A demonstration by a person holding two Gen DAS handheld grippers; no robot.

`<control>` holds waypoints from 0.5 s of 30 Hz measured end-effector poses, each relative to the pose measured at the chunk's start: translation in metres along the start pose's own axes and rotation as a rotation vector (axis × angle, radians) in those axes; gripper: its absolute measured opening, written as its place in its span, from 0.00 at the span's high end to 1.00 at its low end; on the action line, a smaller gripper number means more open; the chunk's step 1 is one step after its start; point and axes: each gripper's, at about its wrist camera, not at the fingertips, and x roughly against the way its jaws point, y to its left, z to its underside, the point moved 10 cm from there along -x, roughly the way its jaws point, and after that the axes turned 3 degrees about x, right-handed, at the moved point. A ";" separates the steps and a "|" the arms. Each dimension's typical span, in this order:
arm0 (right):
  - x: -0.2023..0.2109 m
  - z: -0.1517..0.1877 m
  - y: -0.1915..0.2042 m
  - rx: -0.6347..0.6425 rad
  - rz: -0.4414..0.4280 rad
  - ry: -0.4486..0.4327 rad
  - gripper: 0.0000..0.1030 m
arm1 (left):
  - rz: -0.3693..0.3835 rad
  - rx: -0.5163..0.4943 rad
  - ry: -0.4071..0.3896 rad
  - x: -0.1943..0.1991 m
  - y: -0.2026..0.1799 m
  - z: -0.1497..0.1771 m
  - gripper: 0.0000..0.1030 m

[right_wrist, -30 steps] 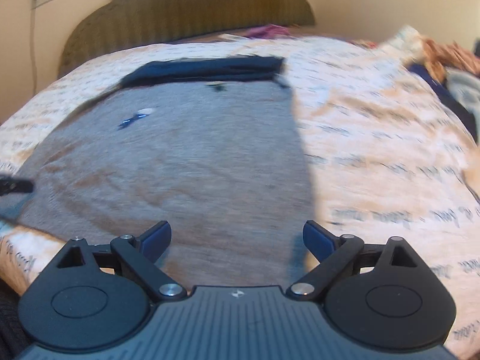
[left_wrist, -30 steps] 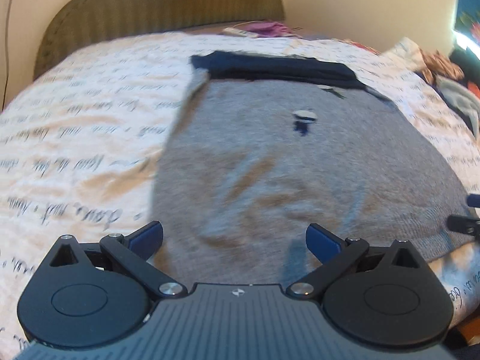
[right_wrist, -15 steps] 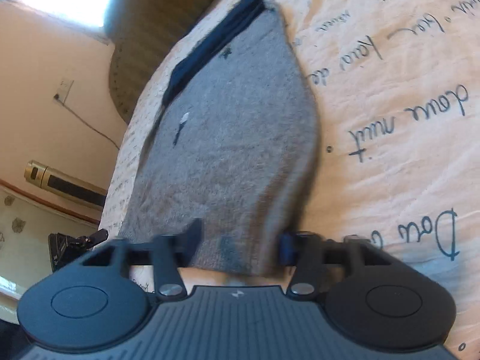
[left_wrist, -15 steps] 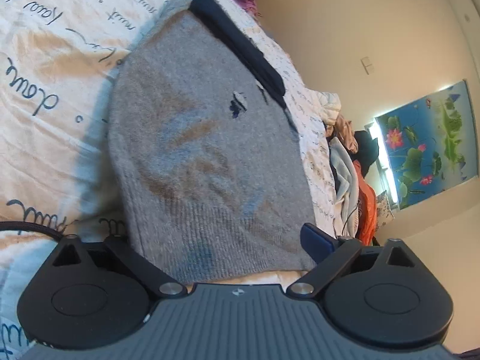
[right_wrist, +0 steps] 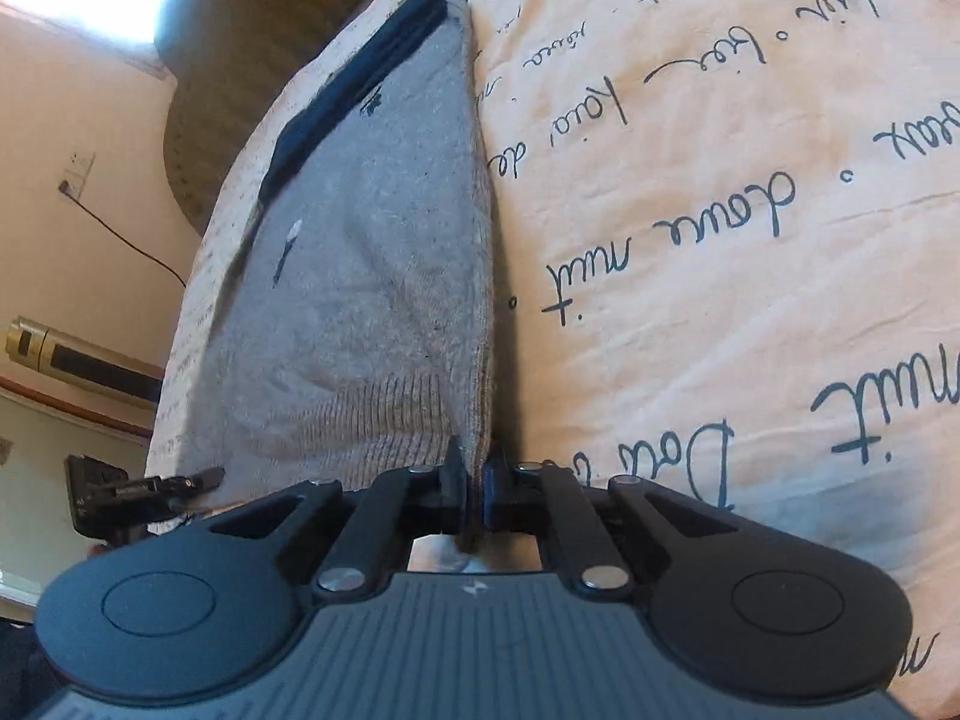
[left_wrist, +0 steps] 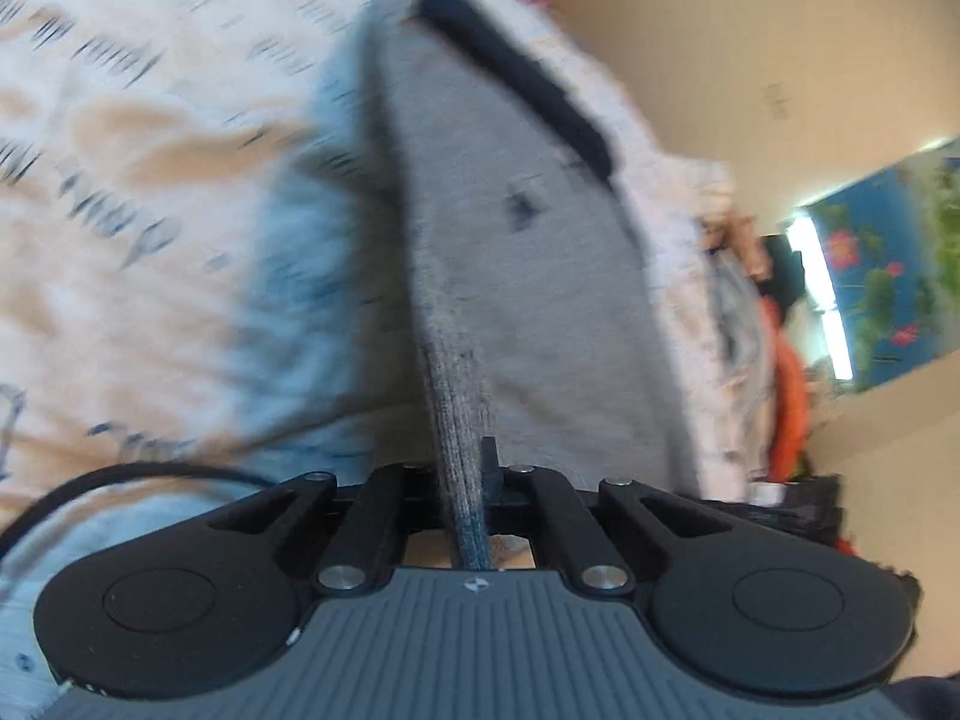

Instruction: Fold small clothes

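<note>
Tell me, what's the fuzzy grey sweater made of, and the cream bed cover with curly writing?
The fuzzy grey sweater looks like knitted wool or a wool blend: matte, speckled, with ribbed rows along the hem. The cream bed cover looks like thin woven cotton, smooth and matte with soft creases and printed script; the exact fibre can't be told.

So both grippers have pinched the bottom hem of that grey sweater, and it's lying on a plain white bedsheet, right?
Not quite. The bedsheet isn't plain: the right wrist view shows dark handwritten script printed all over it. The rest holds: the left gripper and the right gripper are each shut on the bottom hem of the grey sweater, which lies on that sheet.
</note>
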 end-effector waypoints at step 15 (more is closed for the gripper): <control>-0.009 -0.033 0.006 -0.077 -0.155 -0.047 0.33 | 0.120 0.056 -0.055 -0.008 -0.009 -0.027 0.38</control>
